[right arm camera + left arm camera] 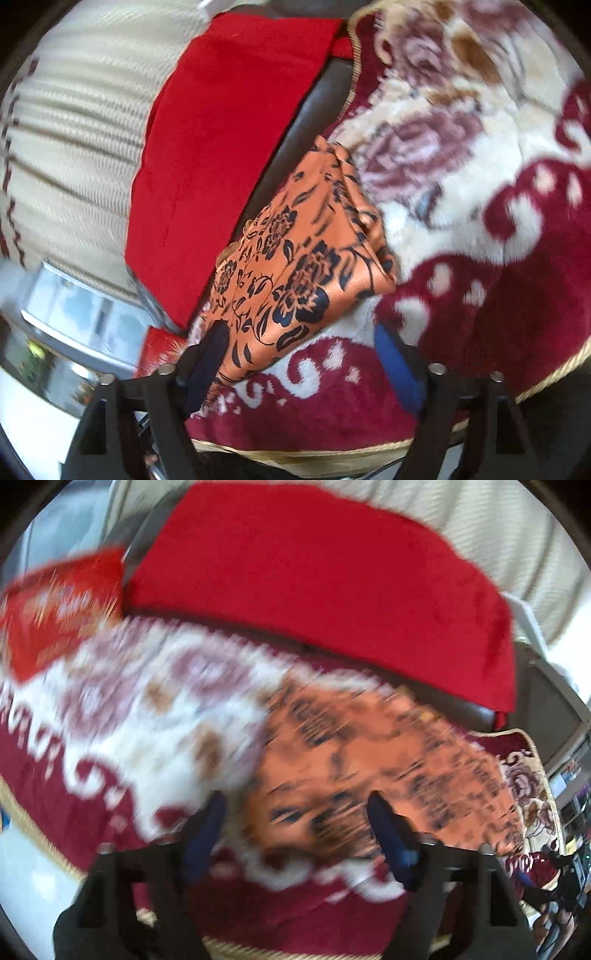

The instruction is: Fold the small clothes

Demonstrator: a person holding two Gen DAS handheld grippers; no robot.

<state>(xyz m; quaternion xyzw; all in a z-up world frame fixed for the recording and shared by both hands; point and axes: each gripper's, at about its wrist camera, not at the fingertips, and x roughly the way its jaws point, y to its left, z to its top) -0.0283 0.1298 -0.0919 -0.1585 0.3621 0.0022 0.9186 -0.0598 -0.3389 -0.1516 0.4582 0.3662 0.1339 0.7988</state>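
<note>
We read the orange floral cloth [295, 266] as partly folded: it lies doubled and rumpled on the maroon floral blanket [480, 206], just beside the red cloth [229, 140]. Left gripper [295, 812] is released, nothing between its jaws. Right gripper [306, 350] is also released, straddling the orange cloth's near end without pinching. Left to do: another fold and flattening.

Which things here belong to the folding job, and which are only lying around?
Belong to the job:
orange floral cloth
left gripper
right gripper

Only lying around:
red cloth
patterned blanket
red box
</note>
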